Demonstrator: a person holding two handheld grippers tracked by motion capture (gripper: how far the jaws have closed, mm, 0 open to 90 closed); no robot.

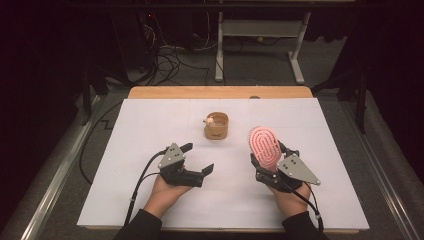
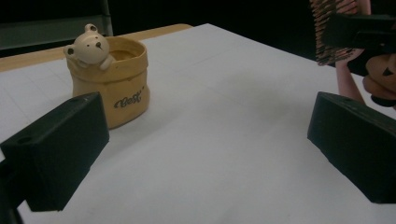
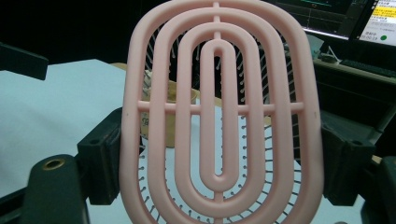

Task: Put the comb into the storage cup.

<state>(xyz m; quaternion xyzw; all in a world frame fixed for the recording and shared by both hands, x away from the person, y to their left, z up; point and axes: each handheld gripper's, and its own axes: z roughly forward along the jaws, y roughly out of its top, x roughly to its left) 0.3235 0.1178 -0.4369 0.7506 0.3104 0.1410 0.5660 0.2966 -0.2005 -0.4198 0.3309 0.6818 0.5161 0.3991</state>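
A pink oval hairbrush [image 1: 265, 145] with a vented back stands upright in my right gripper [image 1: 272, 157], whose jaws press on the two sides of its head. In the right gripper view the brush's back [image 3: 219, 116] faces the camera, bristles pointing away, with the gripper [image 3: 224, 161] shut on it. My left gripper [image 1: 199, 158] is held just above the table at centre left, jaws wide apart and nothing between them [image 2: 205, 140]. A small yellow pot with a bear figure on its rim [image 1: 216, 125] stands beyond both grippers [image 2: 112, 88].
A white sheet [image 1: 150, 200] covers the wooden table, whose far edge [image 1: 220, 92] shows bare wood. Cables trail from both grippers over the near edge. Beyond the table are a desk frame [image 1: 260, 30] and cables on the floor.
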